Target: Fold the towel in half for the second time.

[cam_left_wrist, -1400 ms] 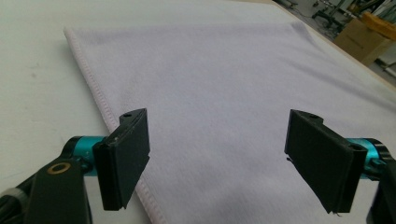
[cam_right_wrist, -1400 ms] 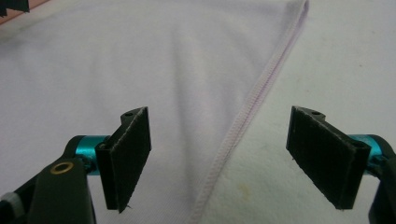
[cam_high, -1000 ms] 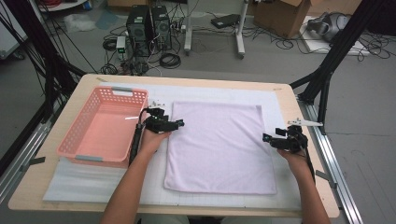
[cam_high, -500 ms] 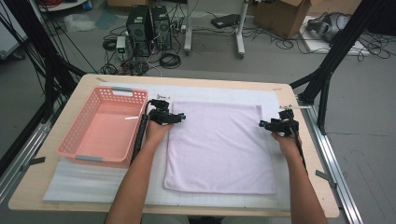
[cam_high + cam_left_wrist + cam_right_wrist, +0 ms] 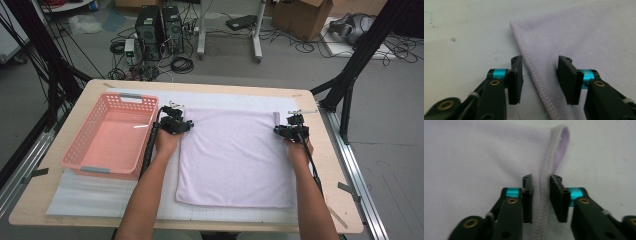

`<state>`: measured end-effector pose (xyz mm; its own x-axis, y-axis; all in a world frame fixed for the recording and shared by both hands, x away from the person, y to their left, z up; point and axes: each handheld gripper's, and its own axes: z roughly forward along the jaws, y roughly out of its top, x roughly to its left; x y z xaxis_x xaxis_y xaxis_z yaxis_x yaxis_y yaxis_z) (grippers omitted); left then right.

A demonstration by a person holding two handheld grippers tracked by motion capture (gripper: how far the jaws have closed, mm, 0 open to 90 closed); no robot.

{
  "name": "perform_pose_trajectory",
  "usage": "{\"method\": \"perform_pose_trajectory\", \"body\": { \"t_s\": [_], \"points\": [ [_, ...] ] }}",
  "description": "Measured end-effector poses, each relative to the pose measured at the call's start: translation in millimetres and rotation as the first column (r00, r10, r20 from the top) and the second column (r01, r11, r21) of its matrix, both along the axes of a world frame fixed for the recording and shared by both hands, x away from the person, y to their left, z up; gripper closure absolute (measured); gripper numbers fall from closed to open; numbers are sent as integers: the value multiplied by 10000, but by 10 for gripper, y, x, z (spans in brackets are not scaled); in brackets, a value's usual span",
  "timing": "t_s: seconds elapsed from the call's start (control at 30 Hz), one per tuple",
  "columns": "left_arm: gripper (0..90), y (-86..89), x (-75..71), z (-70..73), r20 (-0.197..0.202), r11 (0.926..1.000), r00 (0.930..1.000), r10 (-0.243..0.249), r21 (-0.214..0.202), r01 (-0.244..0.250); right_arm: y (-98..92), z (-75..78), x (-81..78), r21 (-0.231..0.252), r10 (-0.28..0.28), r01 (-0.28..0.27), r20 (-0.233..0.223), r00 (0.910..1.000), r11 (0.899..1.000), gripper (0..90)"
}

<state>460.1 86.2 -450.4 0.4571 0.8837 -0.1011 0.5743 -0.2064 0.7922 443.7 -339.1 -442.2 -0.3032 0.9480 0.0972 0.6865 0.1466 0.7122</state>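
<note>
The right claw (image 5: 541, 200) has just been closing and seems clamped on the lavender towel's (image 5: 235, 155) raised hem; the left claw (image 5: 539, 82), closing too, stands apart astride the hem and should be shut fully before both far corners are lifted evenly.

From my high view, the right gripper (image 5: 291, 131) is too small to judge its grip on the towel (image 5: 235, 155). My left gripper view cuts the hem off at the bottom.

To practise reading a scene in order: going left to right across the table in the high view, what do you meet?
Pink basket → left claw → lilac towel → right claw
</note>
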Motion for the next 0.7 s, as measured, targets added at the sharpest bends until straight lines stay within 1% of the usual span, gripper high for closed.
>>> {"method": "perform_pose_trajectory", "body": {
  "t_s": [0.03, 0.07, 0.1, 0.17, 0.2, 0.23, 0.3, 0.37, 0.4, 0.43, 0.47, 0.53, 0.57, 0.63, 0.67, 0.7],
  "points": [
    [766, -22, -8, 0, 1, 9998, 9999, -171, -60, 171, 3, 2, 0, 60, -18, 18, -60, 10000, 10000, 805],
    [817, -40, -12, 0, 25, 9999, 9999, -130, -2, 130, 7, 6, 2, 105, -46, 47, -96, 9999, 9999, 817],
    [827, -37, -9, 0, -78, 9999, 10000, -31, -152, 30, 13, 13, 3, 73, -42, 44, -159, 9999, 10000, 825],
    [840, -3, 5, -2, -432, 9971, 9989, 191, -732, -222, 23, 23, 6, -23, -10, 9, -205, 9998, 10000, 835],
    [843, 15, 12, 2, -575, 9958, 9981, 201, -880, -251, 20, 28, 7, -14, -15, 15, -204, 9998, 10000, 840],
    [846, 23, 14, 6, -634, 9946, 9977, 243, -994, -306, 15, 31, 5, 74, -20, 22, -193, 9998, 10000, 842],
    [849, 29, 9, 35, -551, 9914, 9979, 339, -1247, -406, -19, 55, 0, 300, -109, 110, -13, 9999, 9995, 845],
    [850, 38, -2, 91, -315, 9878, 9989, 353, -1505, -397, -64, 109, -13, 578, -166, 143, 399, 9991, 9982, 848],
    [849, 50, -10, 124, -223, 9845, 9990, 393, -1702, -425, -85, 142, -24, 794, -195, 147, 596, 9980, 9967, 850],
    [850, 64, -19, 155, -166, 9805, 9990, 411, -1919, -435, -109, 177, -38, 838, -227, 162, 770, 9968, 9963, 850],
    [850, 75, -31, 183, -95, 9783, 9990, 446, -2021, -456, -127, 201, -46, 981, -217, 131, 865, 9960, 9951, 850],
    [850, 92, -60, 230, -27, 9763, 9995, 314, -2143, -313, -151, 234, -71, 1050, -162, 66, 911, 9957, 9944, 850],
    [850, 97, -82, 255, 47, 9765, 9998, 214, -2148, -199, -158, 252, -93, 1147, -108, 0, 939, 9955, 9934, 850],
    [849, 102, -151, 300, 144, 9737, 9999, 32, -2277, 2, -181, 288, -154, 1507, 13, -180, 1103, 9939, 9884, 850],
    [849, 97, -188, 327, 183, 9759, 9997, -146, -2174, 182, -193, 306, -185, 1605, 64, -244, 1118, 9937, 9867, 850],
    [849, 91, -231, 361, 324, 9795, 9990, -316, -1979, 374, -210, 321, -213, 1571, 183, -362, 1137, 9933, 9869, 850]
  ]
}}
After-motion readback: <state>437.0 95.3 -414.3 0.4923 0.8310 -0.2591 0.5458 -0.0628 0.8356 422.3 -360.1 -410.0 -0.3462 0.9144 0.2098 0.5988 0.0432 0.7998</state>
